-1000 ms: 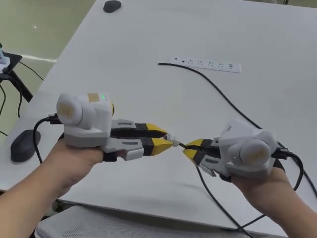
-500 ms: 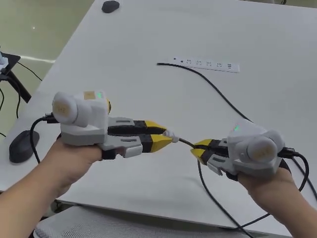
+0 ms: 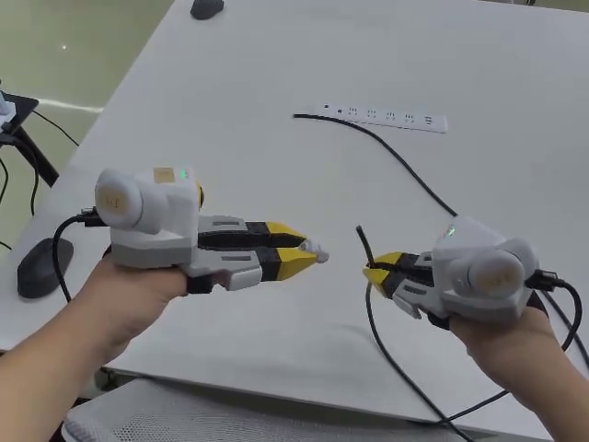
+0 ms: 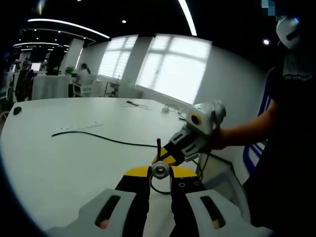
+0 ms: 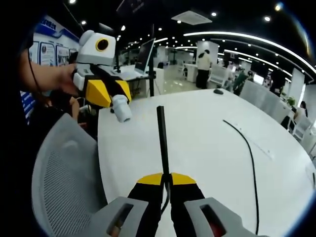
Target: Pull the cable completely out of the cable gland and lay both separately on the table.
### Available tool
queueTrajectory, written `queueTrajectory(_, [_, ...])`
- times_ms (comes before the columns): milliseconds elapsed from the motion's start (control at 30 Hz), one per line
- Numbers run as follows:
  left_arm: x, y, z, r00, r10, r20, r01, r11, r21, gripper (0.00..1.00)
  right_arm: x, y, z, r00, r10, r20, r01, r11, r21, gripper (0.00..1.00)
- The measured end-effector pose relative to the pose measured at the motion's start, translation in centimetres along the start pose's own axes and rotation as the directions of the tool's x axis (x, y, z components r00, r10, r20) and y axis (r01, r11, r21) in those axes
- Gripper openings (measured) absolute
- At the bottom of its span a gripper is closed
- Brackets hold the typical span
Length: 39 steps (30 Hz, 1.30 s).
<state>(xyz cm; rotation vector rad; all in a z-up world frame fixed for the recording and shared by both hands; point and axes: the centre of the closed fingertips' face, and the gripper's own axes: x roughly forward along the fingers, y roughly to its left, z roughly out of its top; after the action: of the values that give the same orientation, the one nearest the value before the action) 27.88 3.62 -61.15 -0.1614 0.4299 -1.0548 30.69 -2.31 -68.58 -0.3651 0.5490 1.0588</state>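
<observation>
Left gripper point(image 3: 306, 257) is clamping the gland point(image 3: 316, 251); right gripper point(image 3: 375, 269) is pinching the cable point(image 3: 362, 241), its free end sticking up clear of the gland, above the table's point(image 3: 276, 138) near edge.

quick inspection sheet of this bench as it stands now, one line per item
surface: white table, plain
job's things: cable gland and black cable are apart, with a gap between them; both are held above the table
clutter: power strip; mouse at the far edge; second mouse near the left edge
grippers: left hand-held gripper shut on the cable gland; right hand-held gripper shut on the black cable
cables: black cord runs from by the power strip toward the right hand-held gripper
surroundings: green floor; mesh chair
</observation>
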Motion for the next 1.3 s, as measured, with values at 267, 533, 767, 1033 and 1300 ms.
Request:
queueTrajectory(267, [-0.3, 0.2, -0.7, 1.0000, -0.006, 0.000, 0.006, 1.000, 0.002, 0.15, 0.3, 0.2, 0.5, 1.0000, -0.003, -0.002, 0.003, 1.000, 0.003, 0.00])
queueTrajectory(533, [-0.9, 1.0, -1.0, 0.9999, -0.013, 0.003, 0.013, 1.000, 0.002, 0.15, 1.2, -0.2, 2.2, 0.9997, -0.026, 0.000, 0.026, 0.999, 0.026, 0.00])
queueTrajectory(767, [-1.6, 1.7, -0.9, 0.9996, -0.025, 0.014, 0.025, 1.000, -0.002, 0.15, 1.8, -0.5, 4.1, 0.9990, -0.044, -0.005, 0.044, 0.999, 0.010, 0.00])
queueTrajectory(1033, [-2.4, 2.7, -1.1, 0.9990, -0.041, 0.017, 0.041, 0.999, -0.003, 0.15, 3.1, -0.7, 5.8, 0.9982, -0.060, -0.010, 0.060, 0.998, 0.007, 0.00])
queueTrajectory(1300, [-3.4, 3.7, -2.4, 0.9986, -0.051, 0.015, 0.051, 0.999, -0.017, 0.15, 5.5, -0.7, 6.8, 0.9970, -0.073, -0.027, 0.073, 0.997, -0.001, 0.00])
